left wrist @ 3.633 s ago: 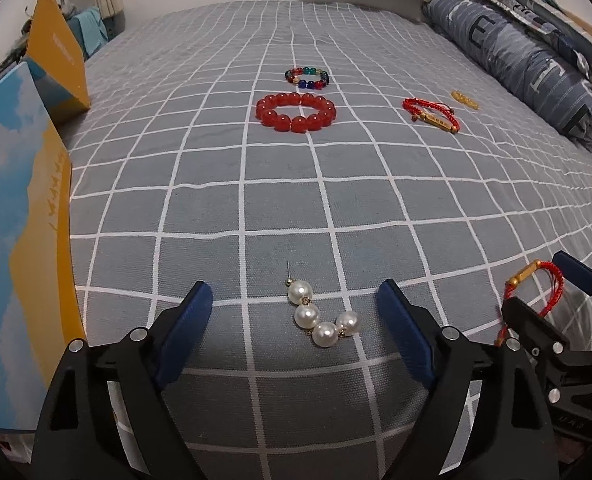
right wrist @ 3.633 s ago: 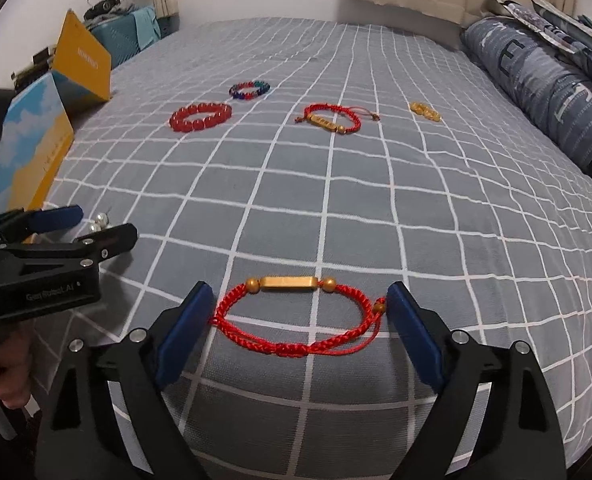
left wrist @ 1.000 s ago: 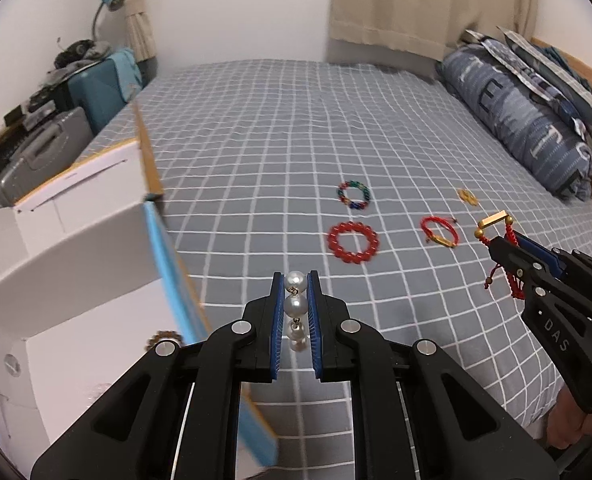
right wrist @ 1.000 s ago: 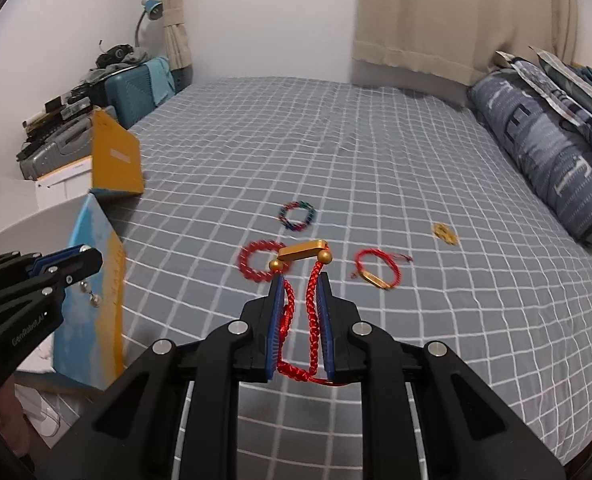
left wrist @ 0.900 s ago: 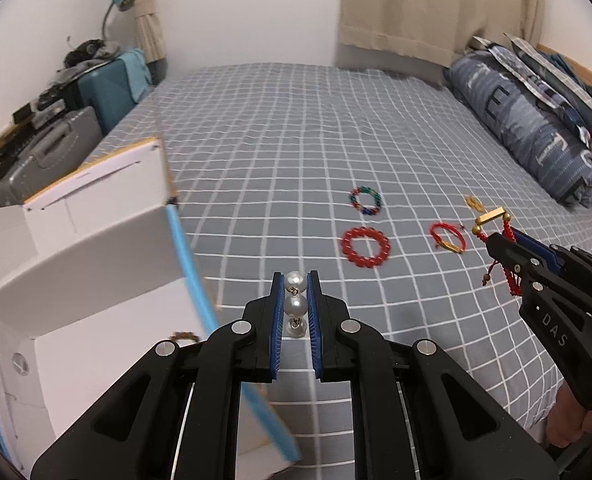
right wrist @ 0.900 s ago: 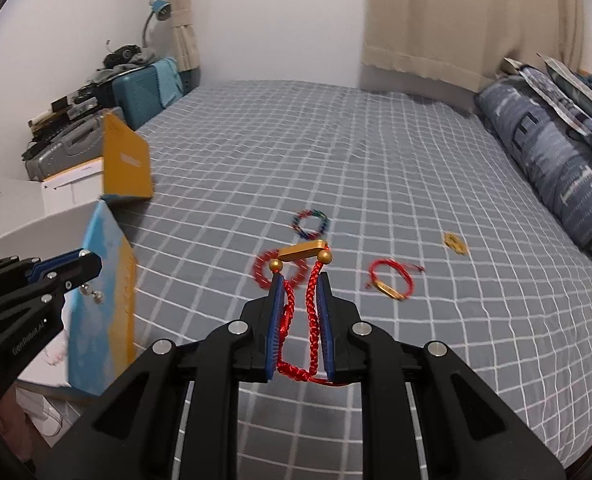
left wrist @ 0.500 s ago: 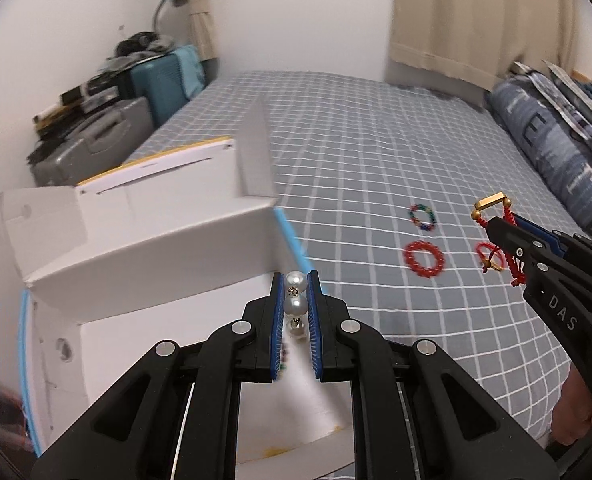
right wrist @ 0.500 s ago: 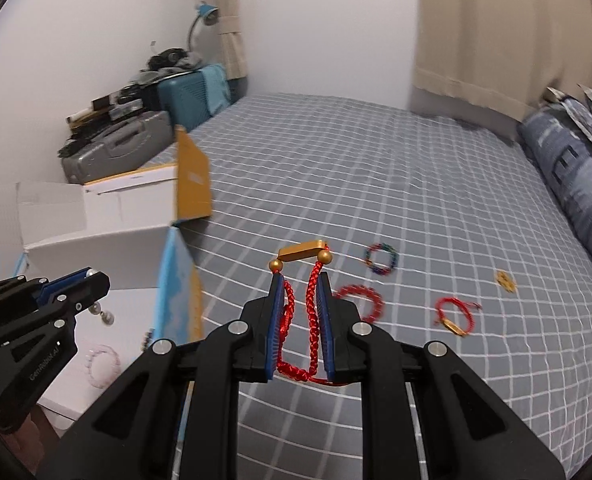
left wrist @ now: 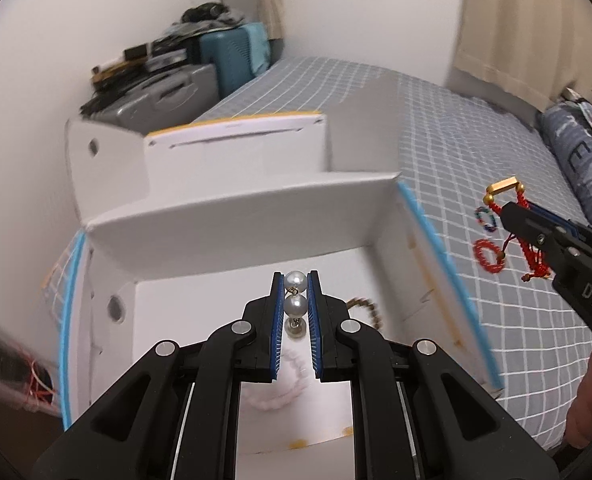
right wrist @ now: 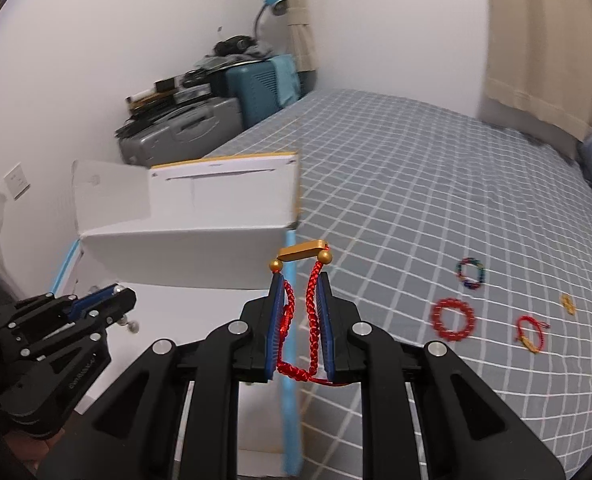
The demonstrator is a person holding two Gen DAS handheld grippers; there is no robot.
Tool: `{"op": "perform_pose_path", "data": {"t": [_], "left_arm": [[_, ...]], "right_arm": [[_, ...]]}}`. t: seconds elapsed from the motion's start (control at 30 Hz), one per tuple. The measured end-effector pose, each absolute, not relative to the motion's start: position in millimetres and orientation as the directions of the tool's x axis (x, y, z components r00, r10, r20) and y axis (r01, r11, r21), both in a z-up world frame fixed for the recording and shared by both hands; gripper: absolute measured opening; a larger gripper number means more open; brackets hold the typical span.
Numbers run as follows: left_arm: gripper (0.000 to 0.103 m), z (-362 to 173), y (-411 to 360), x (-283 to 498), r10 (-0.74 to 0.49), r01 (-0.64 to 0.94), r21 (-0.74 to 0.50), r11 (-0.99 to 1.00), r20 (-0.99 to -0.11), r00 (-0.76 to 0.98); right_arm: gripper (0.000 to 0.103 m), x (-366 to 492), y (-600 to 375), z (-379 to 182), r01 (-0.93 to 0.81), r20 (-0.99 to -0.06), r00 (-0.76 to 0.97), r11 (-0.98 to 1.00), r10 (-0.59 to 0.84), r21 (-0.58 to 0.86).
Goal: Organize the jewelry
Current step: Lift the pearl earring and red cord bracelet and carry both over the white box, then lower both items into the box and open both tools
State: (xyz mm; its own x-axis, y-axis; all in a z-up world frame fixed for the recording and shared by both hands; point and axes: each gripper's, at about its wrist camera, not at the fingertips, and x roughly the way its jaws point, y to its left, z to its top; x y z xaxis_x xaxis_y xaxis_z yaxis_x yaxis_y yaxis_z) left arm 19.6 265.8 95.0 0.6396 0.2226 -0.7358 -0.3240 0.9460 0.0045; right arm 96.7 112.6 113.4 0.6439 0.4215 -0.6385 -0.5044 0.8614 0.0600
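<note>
My left gripper [left wrist: 295, 280] is shut on a pearl earring [left wrist: 295, 305] and holds it over the open white cardboard box [left wrist: 236, 216]. Inside the box lie a pale bead bracelet [left wrist: 280, 380] and a brown bead string [left wrist: 370, 308]. My right gripper [right wrist: 299, 280] is shut on a red cord bracelet with a gold bar [right wrist: 302, 256], held above the box's blue right edge [right wrist: 290, 360]. The left gripper also shows in the right wrist view [right wrist: 112, 300], and the right gripper in the left wrist view [left wrist: 512, 212].
On the grey checked bed [right wrist: 396, 200] lie a red bead bracelet [right wrist: 453, 319], a multicolour bead bracelet [right wrist: 471, 273], a second red cord bracelet [right wrist: 530, 334] and a small gold piece [right wrist: 567, 303]. Suitcases [right wrist: 184, 128] stand by the wall. Pillows [left wrist: 584, 160] lie at right.
Both grippers have swung left from the bed to the box, each still holding its piece. The left gripper now hangs over the box's inside.
</note>
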Motion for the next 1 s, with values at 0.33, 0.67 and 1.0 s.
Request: {"op": "perform_pose_path", "data": {"t": [0.33, 0.67, 1.0], "left_arm": [[0.011, 74, 308, -6, 0.271, -0.411, 0.007, 0.912, -0.762, 0.588], [0.011, 41, 322, -14, 0.247, -0.437, -0.017, 0.900, -0.804, 0.541], [0.019, 34, 327, -17, 0.237, -0.451, -0.032, 0.892, -0.817, 0.526]], "right_arm": [[0.016, 79, 166, 85, -0.577, -0.679, 0.573, 0.814, 0.458, 0.061], [0.016, 71, 196, 46, -0.589, -0.741, 0.533, 0.808, 0.409, 0.021], [0.047, 71, 199, 39, -0.594, -0.765, 0.494, 0.803, 0.414, 0.051]]}}
